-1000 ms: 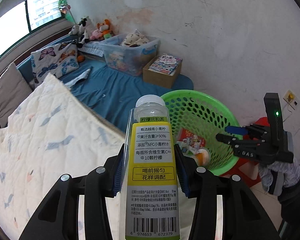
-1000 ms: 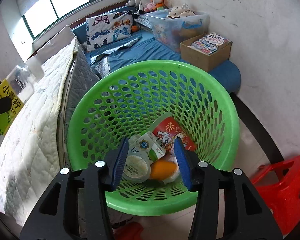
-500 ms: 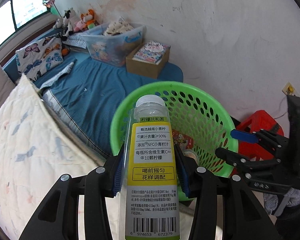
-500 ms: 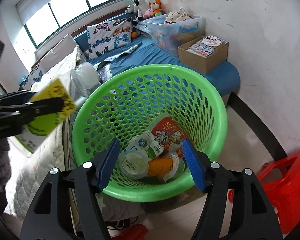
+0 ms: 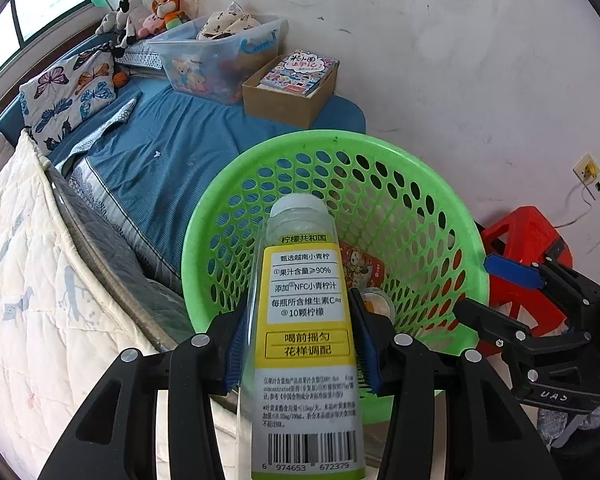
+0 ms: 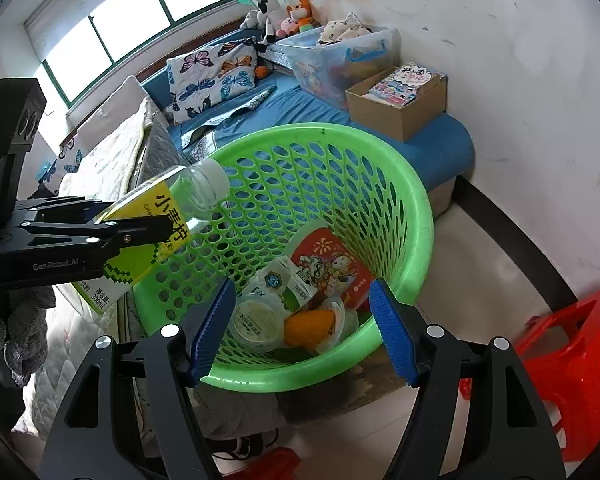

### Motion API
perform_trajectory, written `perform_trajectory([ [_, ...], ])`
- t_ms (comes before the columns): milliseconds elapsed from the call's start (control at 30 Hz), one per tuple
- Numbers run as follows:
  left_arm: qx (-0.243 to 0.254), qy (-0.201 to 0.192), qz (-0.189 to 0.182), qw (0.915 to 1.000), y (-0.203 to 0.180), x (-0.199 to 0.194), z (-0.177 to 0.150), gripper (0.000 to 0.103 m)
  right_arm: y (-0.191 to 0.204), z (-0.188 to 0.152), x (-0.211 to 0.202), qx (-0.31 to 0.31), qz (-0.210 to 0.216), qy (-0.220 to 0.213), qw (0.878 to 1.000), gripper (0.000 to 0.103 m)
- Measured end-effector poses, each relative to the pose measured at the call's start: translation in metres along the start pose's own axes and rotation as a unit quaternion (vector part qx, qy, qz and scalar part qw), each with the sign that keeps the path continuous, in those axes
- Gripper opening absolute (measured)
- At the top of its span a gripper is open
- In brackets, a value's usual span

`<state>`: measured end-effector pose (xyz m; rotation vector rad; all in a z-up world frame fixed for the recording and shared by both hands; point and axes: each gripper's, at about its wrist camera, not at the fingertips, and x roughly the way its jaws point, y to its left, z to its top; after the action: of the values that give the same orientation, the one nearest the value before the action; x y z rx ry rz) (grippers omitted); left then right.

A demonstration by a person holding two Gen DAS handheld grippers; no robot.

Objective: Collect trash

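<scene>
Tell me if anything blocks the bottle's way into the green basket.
Nothing visible does. The left gripper holds the bottle tilted, cap over the green basket rim; the mouth is open. The right gripper hangs empty at the near rim.

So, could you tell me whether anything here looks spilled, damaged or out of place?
Nothing stands out. The left gripper holds the yellow-labelled clear plastic bottle capped and tilted over the perforated green plastic basket, whose trash sits inside.
</scene>
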<state>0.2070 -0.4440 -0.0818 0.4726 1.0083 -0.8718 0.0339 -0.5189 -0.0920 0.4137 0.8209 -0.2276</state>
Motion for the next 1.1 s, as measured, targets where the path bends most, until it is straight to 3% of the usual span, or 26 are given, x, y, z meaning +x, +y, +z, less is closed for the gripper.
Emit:
perform_trajectory([
  [533,-0.011,-0.048,-0.021,0.9986,0.006,-0.043,-0.009,0.049,0.018,-0.001,-0.01,-0.017,0.007,-0.007,1.0,0.07],
  [867,-0.04,-0.087,-0.013,0.9953,0.03,-0.088,-0.042,0.056,0.049,-0.004,-0.026,-0.037,0.019,-0.015,0.999,0.071],
  [1100,-0.064,-0.124,0.005,0.9902,0.049,-0.128,-0.075,0.066,0.078,-0.008,-0.037,-0.053,0.035,-0.016,0.998,0.074],
])
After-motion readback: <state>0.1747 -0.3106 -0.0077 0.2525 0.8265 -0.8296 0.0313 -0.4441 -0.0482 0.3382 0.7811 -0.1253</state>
